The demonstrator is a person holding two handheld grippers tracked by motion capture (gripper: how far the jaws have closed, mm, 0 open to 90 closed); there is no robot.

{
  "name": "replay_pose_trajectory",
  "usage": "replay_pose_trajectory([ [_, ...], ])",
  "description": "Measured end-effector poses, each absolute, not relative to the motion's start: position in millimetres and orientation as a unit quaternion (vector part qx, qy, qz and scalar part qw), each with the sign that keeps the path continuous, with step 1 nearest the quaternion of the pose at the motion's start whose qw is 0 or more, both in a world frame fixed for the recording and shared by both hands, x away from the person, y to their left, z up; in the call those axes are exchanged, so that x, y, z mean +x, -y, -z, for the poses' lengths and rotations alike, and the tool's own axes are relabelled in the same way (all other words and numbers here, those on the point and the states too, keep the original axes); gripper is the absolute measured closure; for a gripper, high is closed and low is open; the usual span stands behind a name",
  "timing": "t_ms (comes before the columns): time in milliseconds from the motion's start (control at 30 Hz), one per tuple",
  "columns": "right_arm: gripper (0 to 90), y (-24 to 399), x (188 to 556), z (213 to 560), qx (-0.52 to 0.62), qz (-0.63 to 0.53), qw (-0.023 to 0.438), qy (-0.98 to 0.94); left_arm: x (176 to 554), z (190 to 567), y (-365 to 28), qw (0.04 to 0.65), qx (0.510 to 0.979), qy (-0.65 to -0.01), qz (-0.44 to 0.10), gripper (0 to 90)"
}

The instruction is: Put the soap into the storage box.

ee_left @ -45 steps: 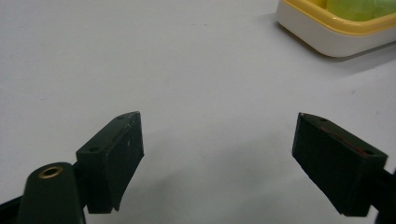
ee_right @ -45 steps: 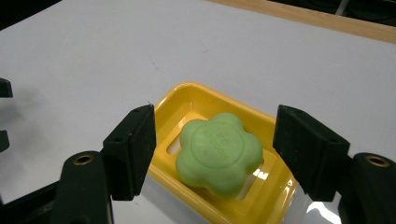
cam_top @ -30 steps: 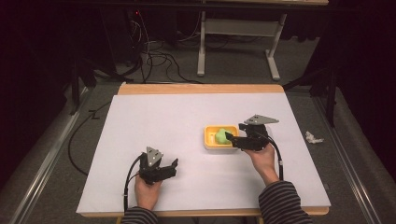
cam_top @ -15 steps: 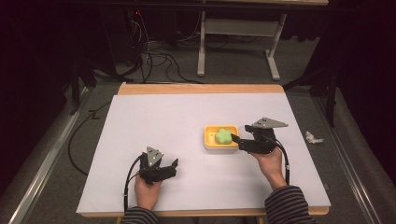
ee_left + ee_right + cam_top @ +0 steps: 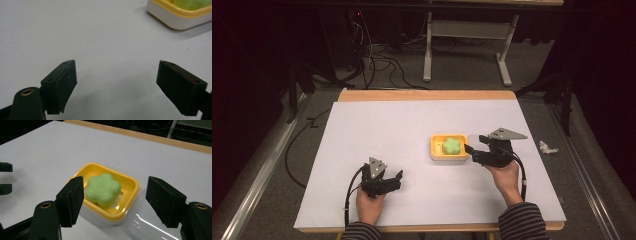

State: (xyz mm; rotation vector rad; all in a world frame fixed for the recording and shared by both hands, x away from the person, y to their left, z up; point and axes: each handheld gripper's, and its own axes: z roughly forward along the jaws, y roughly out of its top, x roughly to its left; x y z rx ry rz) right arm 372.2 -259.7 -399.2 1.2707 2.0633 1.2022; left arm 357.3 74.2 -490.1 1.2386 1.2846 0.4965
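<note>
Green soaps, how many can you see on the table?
1. The green soap lies in the yellow dish, just ahead of the right gripper. None seems hidden.

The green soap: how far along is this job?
Done, it seems: the green soap sits in the yellow dish. In hand: the right gripper hovers beside the dish; its fingers have just been closing a little, with nothing gripped. The left gripper is held open over bare table. Probably left: a clear lid lies beside the dish, not yet on it.
</note>
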Motion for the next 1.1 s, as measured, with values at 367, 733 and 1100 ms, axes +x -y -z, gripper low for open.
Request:
replay_pose_trajectory([
  [367,31.8,275.9,361.0,402.7,0.469,-0.436,0.223,-0.735,356.8,490.0,-74.1,0.602,0.535,-0.552,-0.216,16.5],
  [733,31.9,285.4,351.3,405.2,0.476,-0.435,0.227,-0.73,356.8,490.2,-73.8,0.601,0.536,-0.552,-0.217,16.6],
  [1100,31.9,293.1,342.1,408.7,0.48,-0.436,0.232,-0.725,356.6,490.2,-73.7,0.601,0.536,-0.551,-0.217,16.7],
])
